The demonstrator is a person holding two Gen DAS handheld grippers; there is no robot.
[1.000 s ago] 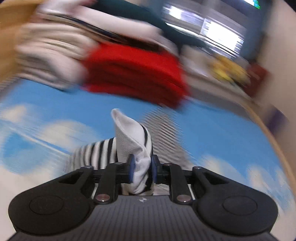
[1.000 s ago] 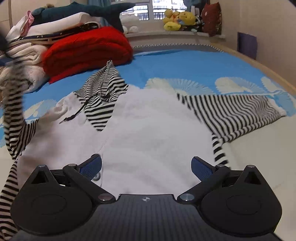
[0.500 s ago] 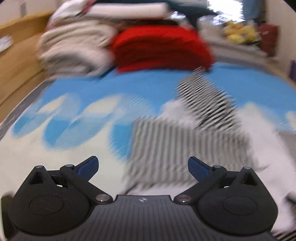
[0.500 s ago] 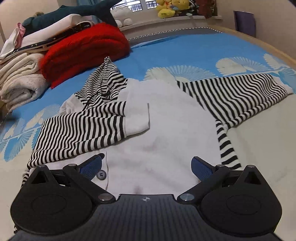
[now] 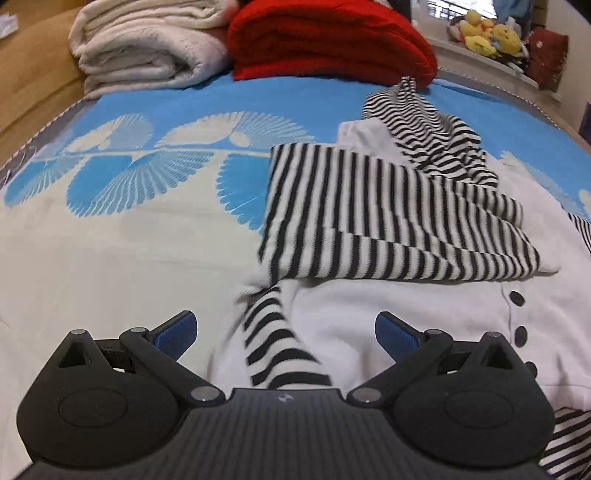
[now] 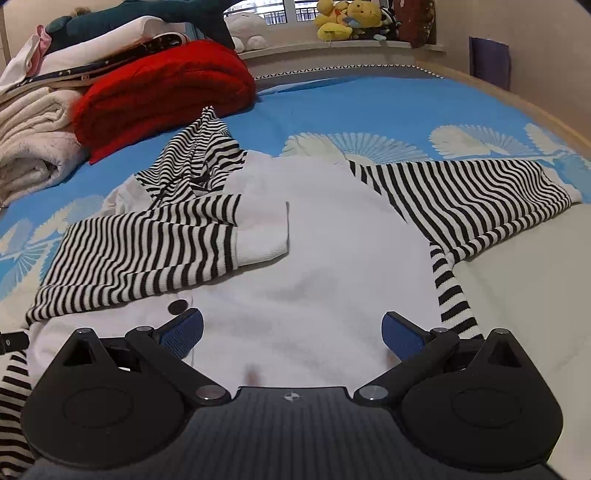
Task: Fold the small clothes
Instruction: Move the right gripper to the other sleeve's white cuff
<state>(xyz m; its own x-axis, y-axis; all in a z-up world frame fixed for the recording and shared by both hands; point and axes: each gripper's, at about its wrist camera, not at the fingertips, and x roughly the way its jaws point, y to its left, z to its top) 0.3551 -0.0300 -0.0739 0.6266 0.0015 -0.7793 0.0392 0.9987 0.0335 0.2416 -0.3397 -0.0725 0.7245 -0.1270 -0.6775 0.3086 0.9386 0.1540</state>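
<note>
The bed [image 6: 369,99] carries everything, its blue cover printed with pale fan shapes. At its far left corner lies a stack of folded things: a red blanket [image 6: 162,85] beside cream towels [image 6: 33,140], with more folded cloth piled on top. Plush toys [image 6: 343,18] sit on the sill beyond the bed's far edge.

The hoodie [image 6: 325,258], white in the body with black-and-white striped sleeves and hood, lies flat in the middle of the bed towards its near edge. Its left sleeve [image 6: 140,254] is folded across the chest, the white cuff resting on the body. Its right sleeve [image 6: 469,199] stretches out flat towards the bed's right edge. The striped hood [image 6: 199,158] lies crumpled at the collar, pointing at the red blanket. Dark buttons [image 5: 517,299] run down the front near the hem.

The left tongs [image 5: 286,334] are spread wide with nothing gripped; they have just been opening and hover over the hoodie's left side near the hem. The right tongs [image 6: 291,334] are also spread wide and empty, above the white body near the hem.
</note>
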